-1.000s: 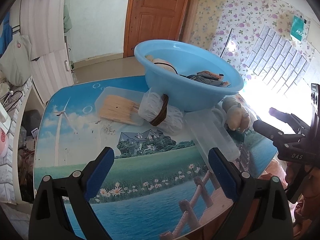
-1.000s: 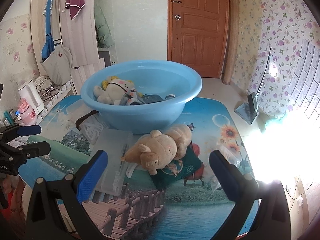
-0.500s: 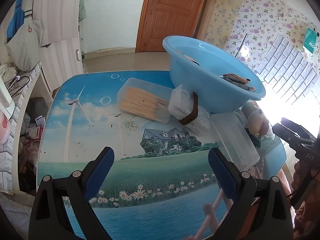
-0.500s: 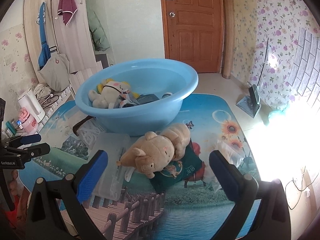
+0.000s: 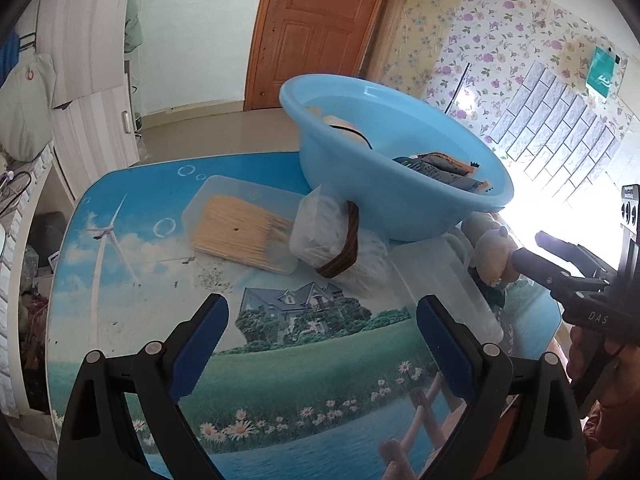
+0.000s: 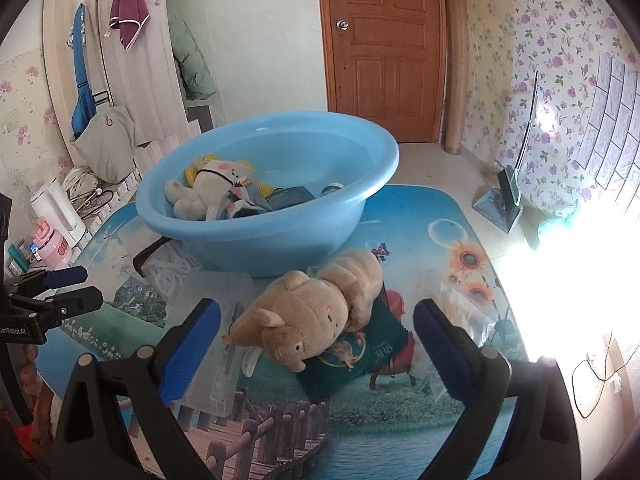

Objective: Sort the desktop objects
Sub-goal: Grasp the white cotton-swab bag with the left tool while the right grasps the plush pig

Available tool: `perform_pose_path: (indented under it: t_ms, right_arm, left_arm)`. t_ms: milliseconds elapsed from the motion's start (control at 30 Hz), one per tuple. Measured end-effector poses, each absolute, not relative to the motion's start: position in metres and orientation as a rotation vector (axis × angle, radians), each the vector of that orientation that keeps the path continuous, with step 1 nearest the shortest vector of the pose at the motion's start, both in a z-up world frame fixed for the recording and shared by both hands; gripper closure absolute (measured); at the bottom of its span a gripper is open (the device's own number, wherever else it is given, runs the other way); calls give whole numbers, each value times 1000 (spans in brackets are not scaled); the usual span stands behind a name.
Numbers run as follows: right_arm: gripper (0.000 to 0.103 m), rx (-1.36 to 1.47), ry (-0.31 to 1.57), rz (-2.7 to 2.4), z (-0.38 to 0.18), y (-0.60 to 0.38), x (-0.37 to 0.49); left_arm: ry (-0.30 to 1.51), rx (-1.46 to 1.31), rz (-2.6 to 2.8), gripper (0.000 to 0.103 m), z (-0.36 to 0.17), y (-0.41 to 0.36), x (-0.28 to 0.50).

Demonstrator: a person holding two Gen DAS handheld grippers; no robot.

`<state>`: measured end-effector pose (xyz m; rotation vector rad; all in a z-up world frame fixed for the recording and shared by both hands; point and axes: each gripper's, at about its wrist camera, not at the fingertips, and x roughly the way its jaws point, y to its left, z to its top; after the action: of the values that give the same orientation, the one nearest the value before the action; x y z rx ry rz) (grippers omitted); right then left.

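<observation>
My left gripper hangs open over bare table, with nothing between its fingers. Beyond it lie a clear box of wooden sticks, a plastic bag with a brown band and a clear flat case. The blue basin stands behind them. My right gripper is open, its fingers on either side of a tan plush pig without touching it. The pig lies on a green packet. The basin holds a white plush toy and dark packets.
The table has a printed landscape cover and its edge drops off on the left. A white kettle and a pink bottle stand on a side ledge. A wooden door is behind. The right gripper shows at the left view's right edge.
The left gripper swung sideways and back and came a little lower and nearer the table. The right gripper stayed nearly still over the pig. Both remain open.
</observation>
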<state>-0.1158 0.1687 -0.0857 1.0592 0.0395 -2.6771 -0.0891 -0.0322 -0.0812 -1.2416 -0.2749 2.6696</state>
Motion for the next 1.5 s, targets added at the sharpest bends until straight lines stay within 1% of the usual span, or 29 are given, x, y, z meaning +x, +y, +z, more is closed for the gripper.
perform_pose_path:
  t_ms: [100,267,367,433,500,533,600,700,800,967,1100,1133,1167,1200,1233,1333,1367,1500]
  right_arm:
    - [4,1077,34,-2661,-89,167,-121]
    - [4,1115,36,-2624,-96,161,-126]
    - [4,1127,51,-2607,-99,157,-128]
    - [4,1135,51,-2604,-101,156,-129]
    - [4,1148,45,-2605,-103,158,-132]
    - [4,1153,43,-2605,-104,158,-133]
    - [4,1162,38,-2602,-106,159,-134]
    - [4,1170,34,-2595,-108,159,-134]
    - [4,1172,34,-2592,-109,160,-134]
    - [4,1167,30,-2591,-108,159,-133]
    - [4,1180,35,-2589,-110,158,-133]
    - [5,1181,34,-2590,-111,157,-132]
    - [11,1178,39,-2593,-111,157,-132]
    - [32,1174,56,-2592,-111,156,-131]
    - [39,1178,81,-2589,-111,155,-132]
    - [40,1185,76,-2579,-111,159,-132]
    - [41,1183,68,-2578,-110,161,-131]
    - [42,1163,54,-2583,-106,164,-129]
  left_arm:
    - [-252,-1232,2639,8,-83,-22,-100]
    - [-285,-1251,2600,8,-91,-17,-119]
    - [-274,-1253,2593,8,-94,-14,-124]
    - [-260,-1243,2590,17,-93,-12,-127]
    - [-239,-1249,2602,30,-93,-11,-129]
    - [-235,-1256,2607,33,-93,-11,-130]
    - [-245,-1267,2616,51,-94,-16,-131]
    - [-300,-1252,2603,58,-93,-25,-130]
    - [-263,-1215,2616,64,-86,-21,-124]
    - [-239,-1143,2564,67,-72,-11,-113]
    - [-118,-1132,2584,67,-66,11,-110]
    - [-116,-1146,2581,66,-68,13,-113]
    - [-123,-1160,2581,65,-69,13,-117]
    - [-133,-1170,2579,64,-71,11,-121]
    - [-139,-1180,2579,64,-73,10,-123]
    - [-136,-1208,2581,64,-80,10,-128]
    - [-142,-1214,2577,67,-82,9,-128]
    - [-145,-1183,2578,71,-79,8,-118]
